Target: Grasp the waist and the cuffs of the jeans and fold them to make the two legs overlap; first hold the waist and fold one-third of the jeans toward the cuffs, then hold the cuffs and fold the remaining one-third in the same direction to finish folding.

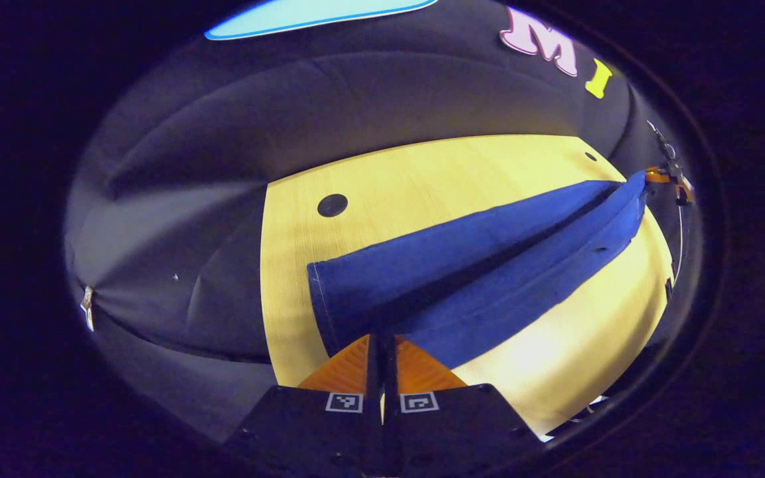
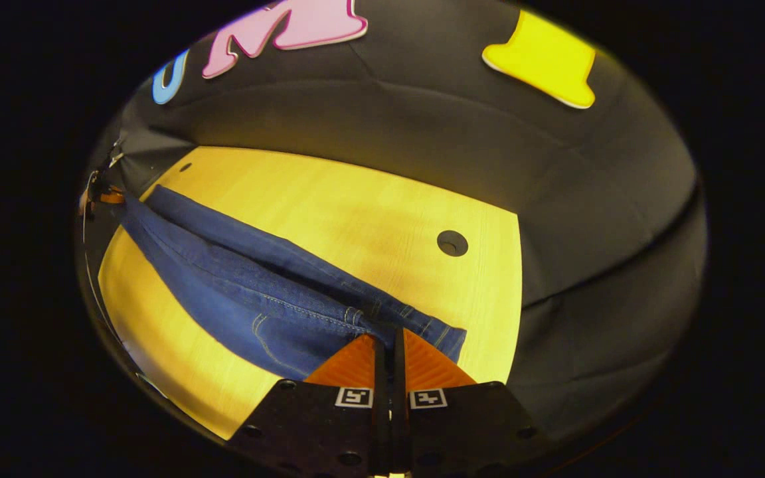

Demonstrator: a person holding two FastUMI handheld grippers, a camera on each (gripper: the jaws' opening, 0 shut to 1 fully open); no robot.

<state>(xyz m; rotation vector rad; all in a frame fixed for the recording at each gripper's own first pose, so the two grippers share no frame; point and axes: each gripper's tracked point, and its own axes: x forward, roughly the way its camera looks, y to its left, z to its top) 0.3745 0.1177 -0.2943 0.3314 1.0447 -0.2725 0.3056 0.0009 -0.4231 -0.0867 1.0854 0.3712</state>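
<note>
Left gripper view: the left gripper [image 1: 382, 342] has its two fingers drawn together to a thin slit, pinching the near edge of the dark blue denim jeans [image 1: 482, 265] at the cuff end. The hem [image 1: 319, 302] of the farther leg shows as a stitched edge just left of the fingertips. From this grip the jeans run away to the upper right across the pale yellow wood-grain table top [image 1: 382, 192], the two legs lying side by side with a dark fold line between them. A round black hole [image 1: 332, 205] sits in the table to the left of the fabric, well apart from it. At the far end of the jeans, by the table's right edge, the other gripper [image 1: 668, 178] appears small, touching the fabric; its finger gap is too small to read from here.

Right gripper view: the right gripper [image 2: 389, 342] is likewise closed to a narrow slit, clamped on the waist end of the jeans [image 2: 250, 285], beside a belt loop [image 2: 353, 316] and the waistband [image 2: 422, 328] stitching. A curved pocket seam [image 2: 269, 342] lies just left of the fingers. The jeans stretch away to the upper left over the table [image 2: 356, 212]. A round black grommet [image 2: 452, 243] lies on the bare wood to the right, apart from the denim. The opposite gripper [image 2: 100, 194] shows tiny at the far cuff end.

Jeans position: stretched lengthwise across the table, held at both ends.
</note>
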